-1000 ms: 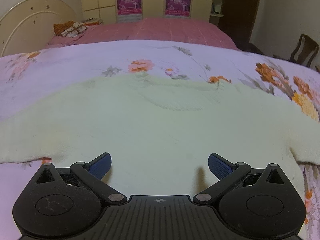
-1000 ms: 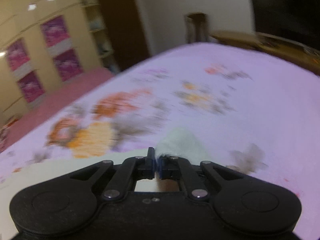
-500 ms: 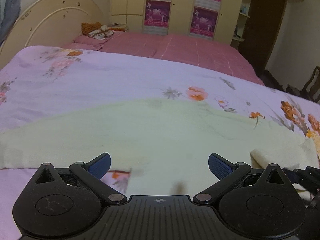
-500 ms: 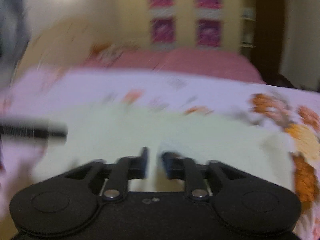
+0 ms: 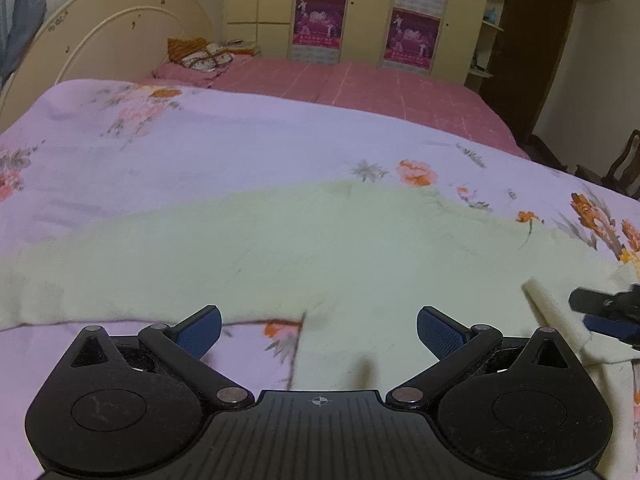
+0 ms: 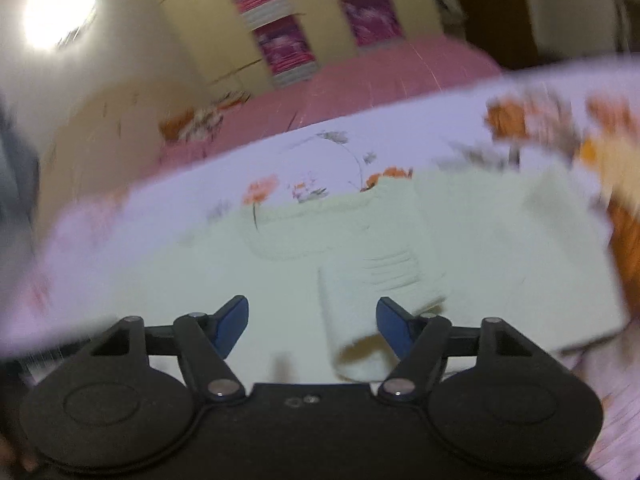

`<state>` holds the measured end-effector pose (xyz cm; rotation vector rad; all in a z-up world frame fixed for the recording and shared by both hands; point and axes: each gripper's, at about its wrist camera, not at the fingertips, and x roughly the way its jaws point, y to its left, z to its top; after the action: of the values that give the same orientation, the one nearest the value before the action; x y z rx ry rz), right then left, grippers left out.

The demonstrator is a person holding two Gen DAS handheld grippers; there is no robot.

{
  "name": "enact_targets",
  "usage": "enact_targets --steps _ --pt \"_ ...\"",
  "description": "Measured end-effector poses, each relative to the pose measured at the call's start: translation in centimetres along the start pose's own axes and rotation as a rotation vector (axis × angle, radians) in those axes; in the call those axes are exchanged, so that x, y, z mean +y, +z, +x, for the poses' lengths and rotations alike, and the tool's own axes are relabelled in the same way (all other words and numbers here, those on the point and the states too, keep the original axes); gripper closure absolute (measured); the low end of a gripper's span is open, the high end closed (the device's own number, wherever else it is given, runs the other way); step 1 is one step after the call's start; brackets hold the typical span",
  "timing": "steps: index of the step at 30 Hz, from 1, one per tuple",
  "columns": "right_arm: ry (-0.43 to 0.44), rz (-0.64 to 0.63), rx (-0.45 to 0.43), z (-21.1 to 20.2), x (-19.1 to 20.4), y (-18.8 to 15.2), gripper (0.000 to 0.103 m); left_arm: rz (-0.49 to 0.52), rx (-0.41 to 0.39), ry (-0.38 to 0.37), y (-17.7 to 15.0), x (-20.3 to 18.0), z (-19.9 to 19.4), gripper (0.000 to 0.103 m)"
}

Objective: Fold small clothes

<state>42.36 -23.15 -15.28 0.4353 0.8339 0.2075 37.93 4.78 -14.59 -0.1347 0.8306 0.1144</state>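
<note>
A pale cream small sweater (image 5: 320, 248) lies flat on the lilac floral bedspread (image 5: 200, 152). My left gripper (image 5: 319, 326) hovers open over its near edge, with nothing between its fingers. In the right wrist view, one sleeve (image 6: 372, 276) is folded across the sweater's body (image 6: 260, 272). Its cuff lies loose between my right gripper's (image 6: 312, 318) jaws, close to the right finger. Those jaws are opening and the pads do not press on it. The right gripper (image 5: 608, 314) also shows at the right edge of the left wrist view, beside the cuff (image 5: 548, 312).
Beyond the bedspread is a pink sheet (image 5: 360, 84) with a folded bundle of cloth (image 5: 200, 56) by the cream headboard (image 5: 100, 40). A wardrobe with pink posters (image 5: 320, 16) and a dark door (image 5: 532, 48) stand behind. A wooden chair (image 5: 624, 164) is at the right.
My right gripper swung the sleeve cuff across over the sweater's body, then opened and let it go. My left gripper shifted left along the sweater's near edge and stayed open.
</note>
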Motion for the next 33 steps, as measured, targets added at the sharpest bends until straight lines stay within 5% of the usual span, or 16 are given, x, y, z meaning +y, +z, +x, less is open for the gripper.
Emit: enact_targets --steps 2,7,12,14,18,21,23,26,33 --pt "-0.076 0.033 0.02 0.7 -0.3 -0.1 0.062 0.001 -0.003 0.013 -0.3 0.7 -0.2 0.0" --pt "-0.172 0.067 -0.013 -0.4 -0.8 -1.4 0.051 0.001 0.0 0.047 -1.0 2.4 0.0 0.0" --pt "-0.098 0.166 0.008 1.6 -1.8 -0.9 0.067 -0.011 0.005 0.045 -1.3 3.0 -0.1 0.0" --pt "-0.103 0.152 -0.02 2.1 -1.2 -0.5 0.094 0.002 -0.007 0.05 -1.4 3.0 -0.3 0.0" --pt "-0.043 -0.019 -0.073 2.2 4.0 -0.5 0.094 -0.005 0.0 0.034 -1.5 3.0 -0.2 0.0" --pt "0.044 -0.207 0.006 3.7 8.7 -1.4 0.083 -0.053 0.021 0.007 -1.4 3.3 0.1 0.0" --pt "0.102 -0.224 0.066 4.2 9.7 -2.0 0.064 -0.079 0.028 -0.01 -1.5 3.6 0.2 0.0" --pt "0.113 -0.19 0.035 2.2 8.5 -2.1 0.058 -0.087 0.045 -0.056 -1.6 3.3 0.5 0.0" --pt "-0.114 -0.196 -0.067 -2.6 2.2 -2.2 0.041 -0.114 0.14 -0.277 -2.5 -1.2 2.7 0.0"
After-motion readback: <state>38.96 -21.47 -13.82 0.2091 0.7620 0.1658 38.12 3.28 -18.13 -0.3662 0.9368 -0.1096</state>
